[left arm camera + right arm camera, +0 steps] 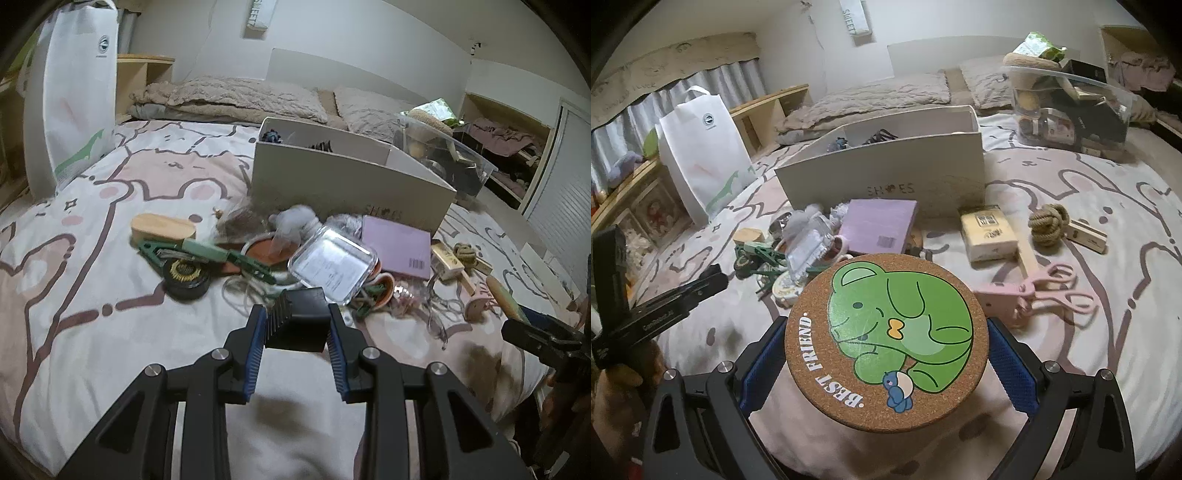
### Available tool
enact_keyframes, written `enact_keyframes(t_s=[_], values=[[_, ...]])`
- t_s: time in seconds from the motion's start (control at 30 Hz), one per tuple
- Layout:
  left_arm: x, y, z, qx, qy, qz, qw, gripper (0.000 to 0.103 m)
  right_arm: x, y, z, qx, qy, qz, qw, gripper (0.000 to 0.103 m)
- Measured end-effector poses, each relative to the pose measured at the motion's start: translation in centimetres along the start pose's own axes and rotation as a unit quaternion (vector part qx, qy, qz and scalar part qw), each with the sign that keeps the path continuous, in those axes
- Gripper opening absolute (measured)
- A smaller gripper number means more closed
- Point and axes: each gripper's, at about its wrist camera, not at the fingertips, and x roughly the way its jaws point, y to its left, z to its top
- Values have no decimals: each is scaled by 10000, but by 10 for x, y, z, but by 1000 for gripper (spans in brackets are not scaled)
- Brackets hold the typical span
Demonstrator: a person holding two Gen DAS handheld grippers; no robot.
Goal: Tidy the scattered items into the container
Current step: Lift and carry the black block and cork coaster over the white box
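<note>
The left tongs [296, 325] are pinching a small black block with ridges [300, 319] between their blue pads. Only the left camera shows that grip. In the right camera the left tongs [713, 275] look like a dark arm at the left edge, and you cannot see what they hold.

The right tongs [886, 341] are pinching a round cork coaster [886, 341] by its two sides. It has a green bear and the words "BEST FRIEND" on it. Only the right camera shows the coaster. In the left camera the right tongs [532, 332] are a dark shape at the right edge, and the coaster is hidden.

Both tongs are over the bed [92, 295], in front of the pile of things. The white box [886, 173] stands past the pile, with a few dark things inside. The word "SHOES" on its front can be read only in the right camera.

The left camera shows the wooden oval box [162, 229], the black round tin [186, 278] and the clear lid [334, 260] well. The right camera shows the pink scissors [1052, 291], the rope knot [1049, 223] and the yellow packet [988, 230] much better. The purple book [877, 225] lies just in front of the box in both.
</note>
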Motion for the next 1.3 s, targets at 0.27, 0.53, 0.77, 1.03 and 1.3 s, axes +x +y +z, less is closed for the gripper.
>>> enact_keyframes(t_s=[0.27,0.53,0.77,1.03,1.3], values=[[11,-2,35,173,-271,-83,9994,32,7,-10,41,41,-134,325,9994,100],[30,-1,85,313,-508,-179,9981,32,20,-27,86,169,-214,447,9986,100],[40,-8,132,467,-773,-210,9957,32,30,-30,121,34,-337,404,9986,100],[57,-21,168,539,-898,-299,9941,32,40,-21,160,-291,-504,300,9979,100],[82,-31,191,603,-836,-320,9942,32,52,-16,204,-281,-600,497,9966,100]])
